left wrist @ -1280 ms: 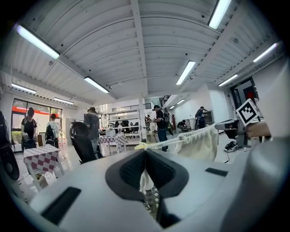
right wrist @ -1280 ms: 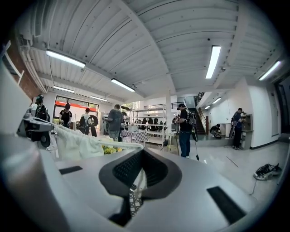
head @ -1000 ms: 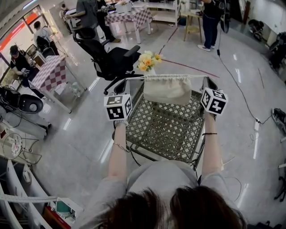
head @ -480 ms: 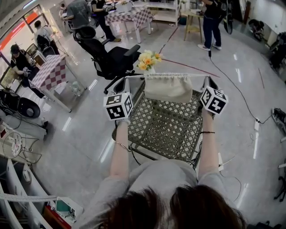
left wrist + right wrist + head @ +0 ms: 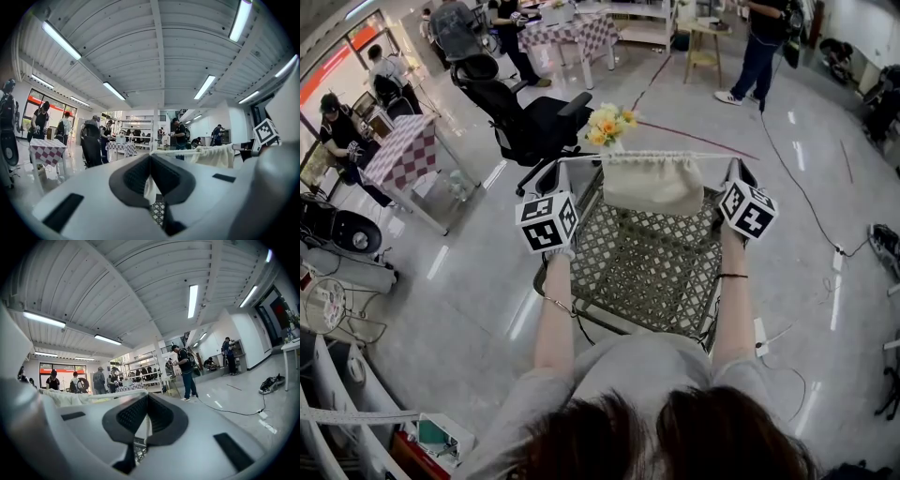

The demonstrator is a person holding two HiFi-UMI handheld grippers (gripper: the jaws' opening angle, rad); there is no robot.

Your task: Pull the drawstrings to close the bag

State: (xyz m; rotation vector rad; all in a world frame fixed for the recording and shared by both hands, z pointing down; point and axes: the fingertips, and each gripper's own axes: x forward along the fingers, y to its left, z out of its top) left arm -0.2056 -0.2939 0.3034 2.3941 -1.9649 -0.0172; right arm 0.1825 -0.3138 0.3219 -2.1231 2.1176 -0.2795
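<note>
The left gripper (image 5: 150, 161) fills the lower half, its jaws closed on a pale strip of the drawstring (image 5: 150, 187); from the jaw tips the drawstring runs level to the right, taut, to the gathered cream bag (image 5: 214, 156); beyond the bag sits a marker cube (image 5: 266, 132); under the jaws a patch of lattice counter (image 5: 158, 212) shows through the gap; at left stands a checkered table (image 5: 45, 149), with people around more tables farther back; long ceiling lights (image 5: 62, 40) cross overhead.
</note>
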